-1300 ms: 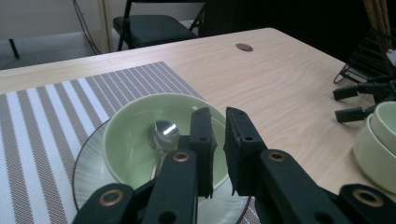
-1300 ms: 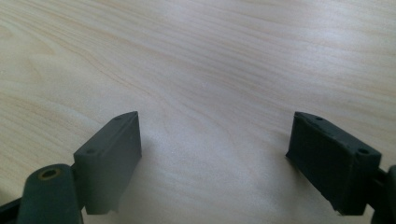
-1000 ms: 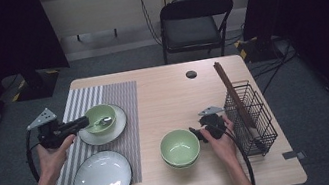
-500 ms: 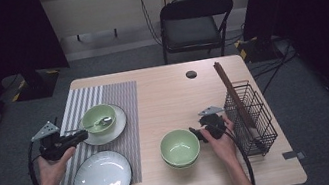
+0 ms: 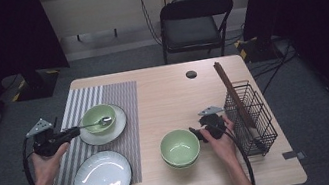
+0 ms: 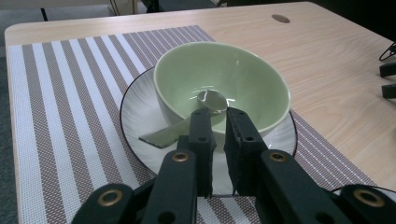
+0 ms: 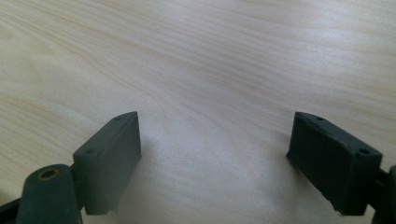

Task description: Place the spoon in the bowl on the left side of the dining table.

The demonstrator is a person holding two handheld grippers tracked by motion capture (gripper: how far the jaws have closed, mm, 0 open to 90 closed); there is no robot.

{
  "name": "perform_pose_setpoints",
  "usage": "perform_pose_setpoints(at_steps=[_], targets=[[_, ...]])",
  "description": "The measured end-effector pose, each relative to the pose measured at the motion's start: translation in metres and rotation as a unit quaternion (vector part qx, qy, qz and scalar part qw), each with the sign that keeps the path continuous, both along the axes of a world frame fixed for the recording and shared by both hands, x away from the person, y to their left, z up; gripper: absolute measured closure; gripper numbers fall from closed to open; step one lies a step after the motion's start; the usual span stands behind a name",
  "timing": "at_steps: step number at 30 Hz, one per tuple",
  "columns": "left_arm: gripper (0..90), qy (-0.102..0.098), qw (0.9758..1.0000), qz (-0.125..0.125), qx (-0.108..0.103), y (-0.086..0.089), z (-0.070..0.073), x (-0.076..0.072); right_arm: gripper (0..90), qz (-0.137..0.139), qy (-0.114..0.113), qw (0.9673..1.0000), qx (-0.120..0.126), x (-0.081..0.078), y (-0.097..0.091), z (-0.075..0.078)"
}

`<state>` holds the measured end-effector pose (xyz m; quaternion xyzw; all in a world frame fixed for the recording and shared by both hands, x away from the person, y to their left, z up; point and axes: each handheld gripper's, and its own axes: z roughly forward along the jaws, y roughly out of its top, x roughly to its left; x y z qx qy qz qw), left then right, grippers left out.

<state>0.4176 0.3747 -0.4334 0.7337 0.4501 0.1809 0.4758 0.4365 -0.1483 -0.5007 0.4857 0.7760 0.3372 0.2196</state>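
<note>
A: Left gripper [image 5: 72, 133] status?

B: Jaws nearly together, a narrow gap between the pads. In the left gripper view the spoon [image 6: 205, 105] handle runs under and between the tips; can't tell if the pads actually pinch it.

A: Spoon location?

B: Head lies inside the green bowl [image 5: 97, 117], handle sticks out over the rim toward 9 o'clock, toward the left gripper. Bowl sits on the small white plate [image 5: 117, 125], which is on the striped mat [image 5: 78, 102].

A: Right gripper [image 5: 195, 134]?

B: Jaws wide apart, nothing between them. Right gripper view shows bare table [image 7: 210, 70] past the pads [image 7: 112, 149]. It rests at 3 o'clock of the second green bowl [image 5: 179, 146], just beside the rim; contact not clear.

A: Rest of the layout?

B: Large white plate [image 5: 102, 179] at 6 o'clock of the small plate, overlapping the mat edge. Wire basket [image 5: 254, 120] at 3 o'clock of the right hand [image 5: 221, 141], chopsticks [image 5: 228, 84] leaning out of it toward 12.
</note>
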Motion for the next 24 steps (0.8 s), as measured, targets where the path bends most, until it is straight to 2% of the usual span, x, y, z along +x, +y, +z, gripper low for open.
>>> perform_pose_setpoints(at_steps=[1,7,11,16,20,22,24], targets=[[81.5,0.002,1.0000,0.004,0.006,0.001,-0.001,0.001,16.2,0.000,0.000,1.0000,0.000,0.000,0.000,0.000],[80.2,0.000,1.0000,0.008,-0.004,0.003,-0.003,0.004,16.2,0.000,0.000,1.0000,0.000,0.000,0.000,0.000],[79.9,0.000,1.0000,0.007,0.007,0.004,-0.003,0.003,16.2,0.000,0.000,1.0000,0.000,0.000,0.000,0.000],[78.6,-0.004,0.9999,0.015,0.000,0.007,-0.002,0.005,16.2,0.000,0.000,1.0000,0.000,0.000,0.000,0.000],[78.5,0.003,0.9998,0.021,0.005,0.010,-0.005,0.010,16.2,0.000,0.000,1.0000,0.000,0.000,0.000,0.000],[75.7,0.005,0.9995,0.031,0.005,0.012,-0.005,0.011,16.2,0.000,0.000,1.0000,0.000,0.000,0.000,0.000],[75.6,0.002,0.9998,0.021,-0.002,0.013,-0.002,0.009,16.2,0.000,0.000,1.0000,0.000,0.000,0.000,0.000]])
